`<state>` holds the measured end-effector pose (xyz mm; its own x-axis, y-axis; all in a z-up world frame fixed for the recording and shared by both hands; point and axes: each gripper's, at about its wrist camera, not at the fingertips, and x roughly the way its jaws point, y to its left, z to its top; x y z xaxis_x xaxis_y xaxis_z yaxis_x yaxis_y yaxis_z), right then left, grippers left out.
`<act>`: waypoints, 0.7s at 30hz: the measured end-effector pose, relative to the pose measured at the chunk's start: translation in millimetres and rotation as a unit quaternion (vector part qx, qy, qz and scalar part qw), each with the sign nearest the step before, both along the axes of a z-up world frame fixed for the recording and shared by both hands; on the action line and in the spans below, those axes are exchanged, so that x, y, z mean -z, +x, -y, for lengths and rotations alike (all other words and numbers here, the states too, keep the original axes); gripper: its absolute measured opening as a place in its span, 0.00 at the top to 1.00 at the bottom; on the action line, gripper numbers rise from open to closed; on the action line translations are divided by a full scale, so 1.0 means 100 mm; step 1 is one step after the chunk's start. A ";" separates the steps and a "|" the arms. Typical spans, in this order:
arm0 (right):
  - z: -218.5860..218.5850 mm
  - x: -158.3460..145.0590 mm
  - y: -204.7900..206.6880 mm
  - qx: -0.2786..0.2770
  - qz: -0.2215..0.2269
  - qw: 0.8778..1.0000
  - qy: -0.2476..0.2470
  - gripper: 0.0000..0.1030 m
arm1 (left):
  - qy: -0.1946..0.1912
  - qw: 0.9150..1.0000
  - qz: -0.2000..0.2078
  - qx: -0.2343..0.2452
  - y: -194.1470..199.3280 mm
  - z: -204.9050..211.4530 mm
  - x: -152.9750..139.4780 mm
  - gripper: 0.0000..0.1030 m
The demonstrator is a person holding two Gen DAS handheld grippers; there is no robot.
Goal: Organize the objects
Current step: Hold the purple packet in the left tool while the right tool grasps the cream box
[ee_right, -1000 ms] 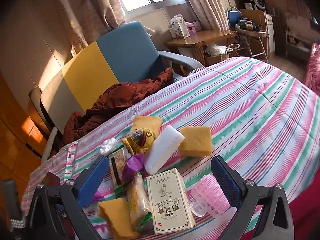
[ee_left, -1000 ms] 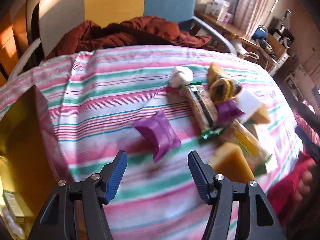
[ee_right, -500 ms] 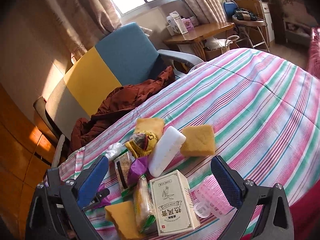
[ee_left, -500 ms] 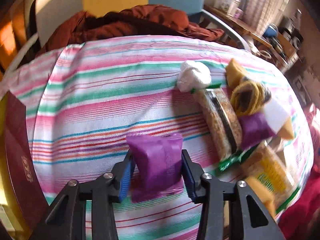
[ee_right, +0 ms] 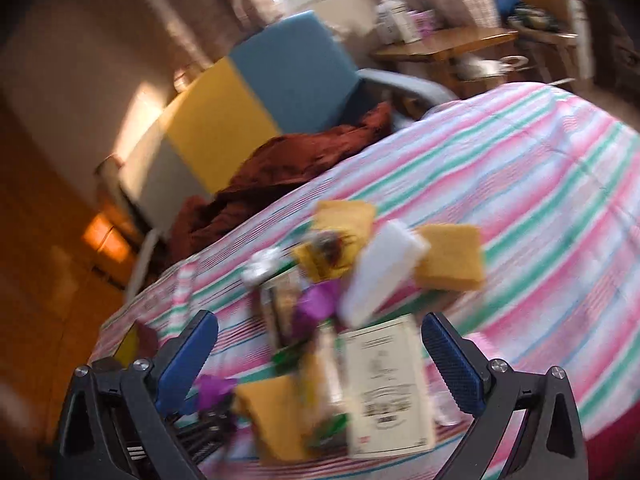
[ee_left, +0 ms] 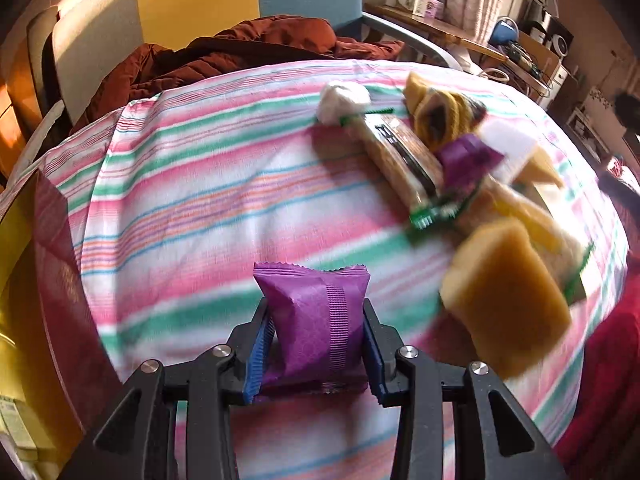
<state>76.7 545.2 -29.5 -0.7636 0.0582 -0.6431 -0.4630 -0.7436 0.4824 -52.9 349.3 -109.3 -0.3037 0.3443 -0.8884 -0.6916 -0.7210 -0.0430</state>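
Note:
My left gripper (ee_left: 316,344) is shut on a purple snack packet (ee_left: 316,320) and holds it above the striped cloth (ee_left: 200,184). To its right lies a pile: a yellow sponge (ee_left: 508,304), a long cracker packet (ee_left: 400,156), a second purple packet (ee_left: 466,158), a white wad (ee_left: 344,100). My right gripper (ee_right: 320,356) is open and empty above the same pile, over a cream box (ee_right: 388,384), a white block (ee_right: 380,276) and a yellow sponge (ee_right: 450,258). The right wrist view is blurred.
A dark red box (ee_left: 60,280) with a gold inside stands at the left edge. A blue and yellow chair (ee_right: 256,96) with a rust-red jacket (ee_left: 240,52) stands behind the table. A wooden desk (ee_right: 444,40) is at the back right.
My left gripper has closed on the purple packet and lifted it off the cloth, drawing back a little. My right gripper has swung and tilted, blurring its view, and stays open.

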 end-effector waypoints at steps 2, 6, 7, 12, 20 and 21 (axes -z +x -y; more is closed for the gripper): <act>0.19 -0.02 -0.10 -0.039 0.011 0.999 0.034 0.01 | 0.000 1.000 -0.001 0.005 0.09 0.07 -0.01 0.61; 0.41 0.05 -0.22 -0.071 0.050 0.993 0.083 0.02 | 0.005 1.000 0.000 0.018 0.26 0.23 -0.02 0.61; 0.42 0.07 -0.23 -0.069 0.059 0.992 0.088 0.02 | 0.006 1.000 0.002 0.020 0.30 0.27 -0.02 0.61; 0.35 0.19 -0.26 -0.078 0.075 0.993 0.056 0.02 | 0.011 0.999 0.001 0.039 0.50 0.45 -0.04 0.61; 0.73 0.22 -0.37 -0.235 0.030 0.971 -0.038 0.04 | 0.024 0.999 0.012 0.047 0.65 0.66 -0.06 0.62; 0.73 0.22 -0.37 -0.238 0.025 0.970 -0.041 0.04 | 0.025 0.999 0.012 0.047 0.67 0.69 -0.06 0.62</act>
